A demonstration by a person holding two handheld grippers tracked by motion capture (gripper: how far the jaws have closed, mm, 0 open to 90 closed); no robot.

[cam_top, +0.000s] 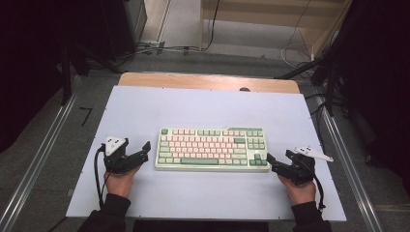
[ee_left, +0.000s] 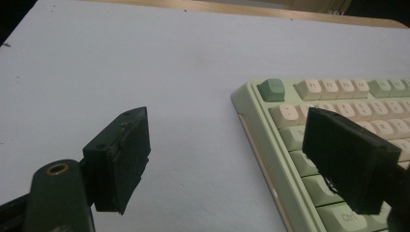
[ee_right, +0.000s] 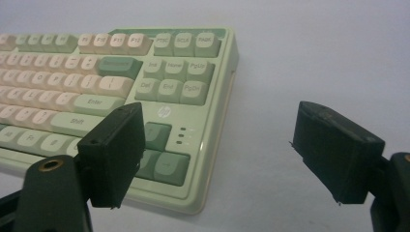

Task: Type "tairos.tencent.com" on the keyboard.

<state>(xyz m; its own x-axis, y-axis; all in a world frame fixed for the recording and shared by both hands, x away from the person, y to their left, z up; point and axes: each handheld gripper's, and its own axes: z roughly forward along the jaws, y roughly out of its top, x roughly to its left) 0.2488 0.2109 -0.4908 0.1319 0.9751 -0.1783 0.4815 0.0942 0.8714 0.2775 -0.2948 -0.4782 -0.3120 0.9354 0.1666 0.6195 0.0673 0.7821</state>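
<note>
A green keyboard (cam_top: 212,149) with pink and green keys lies flat on a white board (cam_top: 203,108), a little nearer the board's front edge than its far one, its long side running across the board. The board rests on a wooden table (cam_top: 208,80).

The left gripper (cam_top: 143,150) sits just beside the keyboard's left end, resting low over the board, its tips pointing toward the keyboard's short side. Its jaws stand wide apart with nothing between them; in the left gripper view (ee_left: 227,162) one jaw is over bare board and the other over the keyboard's left-hand keys, near the corner key.

The right gripper (cam_top: 270,162) sits just beside the keyboard's right end, near its front corner. Its jaws are also spread wide and hold nothing; in the right gripper view (ee_right: 217,154) one jaw hangs over the arrow keys and the other over bare board beyond the keyboard's edge. Whether either gripper touches the keyboard, I cannot tell.
</note>
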